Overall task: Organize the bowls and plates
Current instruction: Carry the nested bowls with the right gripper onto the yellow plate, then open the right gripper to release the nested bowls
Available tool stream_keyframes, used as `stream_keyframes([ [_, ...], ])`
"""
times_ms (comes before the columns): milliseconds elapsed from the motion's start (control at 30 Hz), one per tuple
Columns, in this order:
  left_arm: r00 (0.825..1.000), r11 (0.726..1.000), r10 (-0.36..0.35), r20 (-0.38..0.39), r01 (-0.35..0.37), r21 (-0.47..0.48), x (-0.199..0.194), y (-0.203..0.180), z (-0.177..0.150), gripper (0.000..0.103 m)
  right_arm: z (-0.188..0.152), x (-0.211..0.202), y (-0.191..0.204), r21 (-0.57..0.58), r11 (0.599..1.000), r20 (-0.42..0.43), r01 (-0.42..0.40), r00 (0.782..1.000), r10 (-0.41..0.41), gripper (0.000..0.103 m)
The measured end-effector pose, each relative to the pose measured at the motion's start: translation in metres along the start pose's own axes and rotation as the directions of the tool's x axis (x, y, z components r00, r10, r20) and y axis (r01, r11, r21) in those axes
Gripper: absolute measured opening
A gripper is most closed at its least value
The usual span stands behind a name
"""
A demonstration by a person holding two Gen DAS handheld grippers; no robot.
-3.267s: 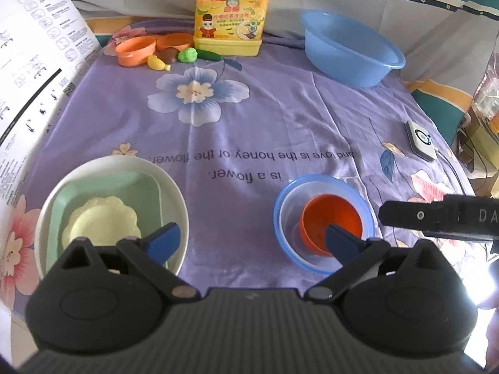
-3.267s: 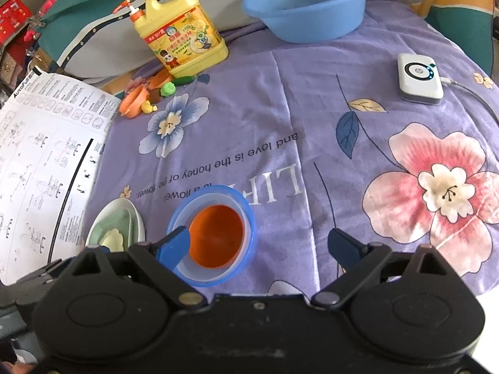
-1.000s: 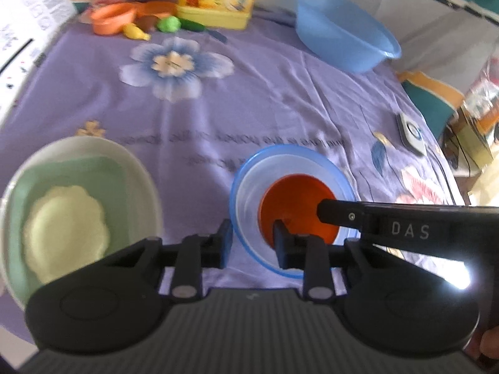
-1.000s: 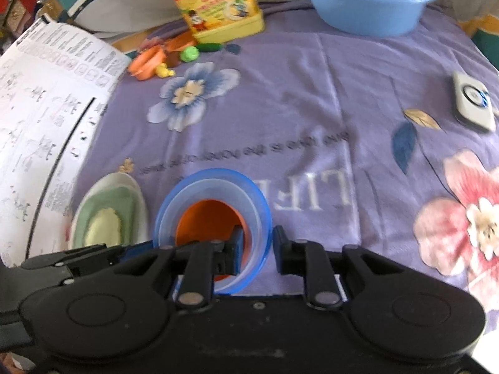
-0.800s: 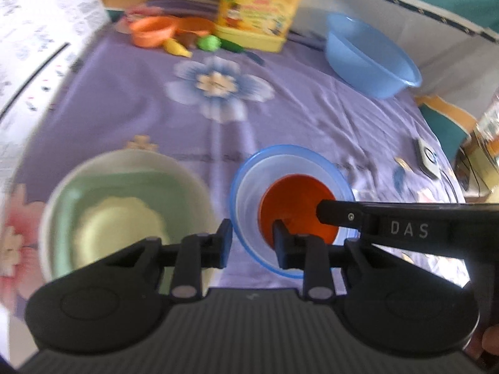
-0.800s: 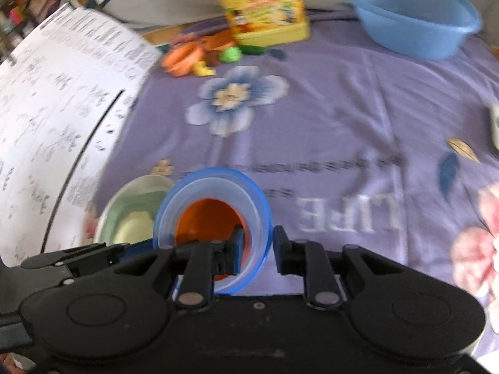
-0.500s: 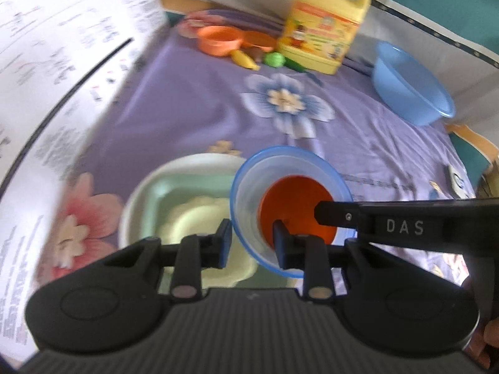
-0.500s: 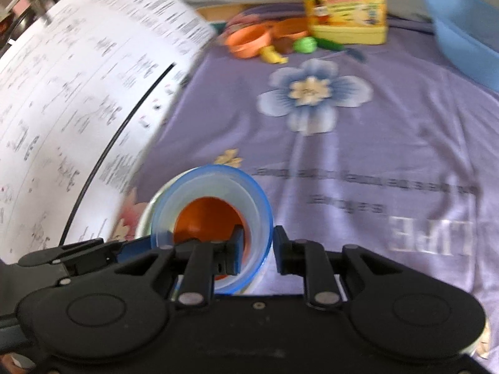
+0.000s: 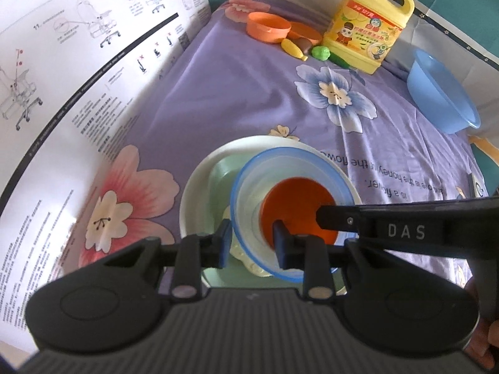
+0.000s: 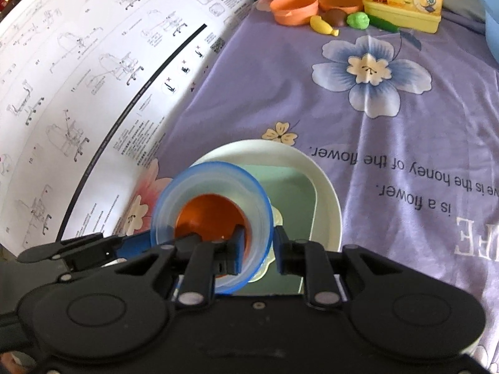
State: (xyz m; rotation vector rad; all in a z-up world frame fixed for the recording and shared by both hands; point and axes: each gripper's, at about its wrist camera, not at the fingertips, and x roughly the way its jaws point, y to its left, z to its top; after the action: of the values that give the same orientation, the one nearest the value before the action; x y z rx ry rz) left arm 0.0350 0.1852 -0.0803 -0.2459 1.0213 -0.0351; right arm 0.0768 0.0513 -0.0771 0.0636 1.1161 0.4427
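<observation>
A clear bowl with a blue rim [image 9: 268,171] [image 10: 212,174] holds a small orange bowl [image 9: 296,205] [image 10: 209,215]. Both grippers carry it above the white plate stack. My left gripper [image 9: 251,243] is shut on its near-left rim. My right gripper [image 10: 257,251] is shut on the opposite rim and reaches in from the right in the left wrist view. Below sits a white plate [image 9: 199,184] [image 10: 324,184] with a green square plate [image 9: 223,171] [image 10: 293,187] and a pale yellow scalloped dish [image 9: 255,269] [image 10: 276,218], mostly hidden by the bowl.
A large instruction sheet [image 9: 78,93] [image 10: 78,78] covers the left. At the back stand a yellow detergent jug [image 9: 368,31], orange toy bowls [image 9: 268,26] [image 10: 293,7] with toy food, and a blue basin [image 9: 439,93]. Purple flowered cloth [image 9: 249,93] covers the table.
Both grippers have carried the blue-rimmed bowl with the orange bowl leftward, from bare cloth to above the white plate stack. Their grip has not changed.
</observation>
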Motion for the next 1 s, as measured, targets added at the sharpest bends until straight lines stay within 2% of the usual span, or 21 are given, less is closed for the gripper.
stream_keyframes([
  [233, 1.000, 1.000, 0.000, -0.011, 0.000, -0.006, 0.006, 0.002, 0.000, 0.027, 0.000, 0.008, 0.000, 0.003, 1.000, -0.020, 0.004, 1.000, -0.004, 0.020],
  [400, 1.000, 1.000, 0.020, 0.002, -0.020, -0.006, 0.006, 0.003, 0.000, 0.037, 0.001, 0.009, 0.000, 0.002, 1.000, -0.017, 0.008, 1.000, -0.008, 0.022],
  [733, 0.999, 0.999, 0.037, 0.013, -0.037, 0.011, 0.003, -0.001, 0.000, 0.046, -0.001, 0.002, -0.006, 0.020, 1.000, 0.001, 0.003, 1.000, -0.003, 0.023],
  [833, 0.998, 0.999, 0.051, 0.026, -0.052, 0.013, -0.002, -0.002, -0.001, 0.057, -0.002, -0.004, -0.007, 0.020, 1.000, 0.017, 0.006, 1.000, -0.006, 0.025],
  [900, 0.997, 0.998, 0.069, 0.044, -0.070, 0.010, -0.007, -0.002, -0.001, 0.077, -0.003, -0.012, -0.009, 0.019, 1.000, 0.038, 0.008, 0.999, -0.009, 0.026],
  [933, 0.995, 0.997, 0.081, 0.056, -0.081, 0.008, -0.011, -0.001, 0.000, 0.082, -0.003, -0.016, -0.011, 0.021, 1.000, 0.048, 0.006, 0.999, -0.007, 0.030],
  [967, 0.992, 0.995, 0.097, 0.077, -0.097, 0.003, -0.016, -0.001, 0.000, 0.091, -0.003, -0.020, -0.013, 0.026, 1.000, 0.060, 0.006, 0.998, -0.008, 0.042],
  [1000, 0.990, 0.995, 0.103, 0.096, -0.103, -0.001, -0.021, 0.000, -0.001, 0.098, -0.004, -0.026, -0.016, 0.032, 0.999, 0.074, 0.009, 0.997, -0.011, 0.049],
])
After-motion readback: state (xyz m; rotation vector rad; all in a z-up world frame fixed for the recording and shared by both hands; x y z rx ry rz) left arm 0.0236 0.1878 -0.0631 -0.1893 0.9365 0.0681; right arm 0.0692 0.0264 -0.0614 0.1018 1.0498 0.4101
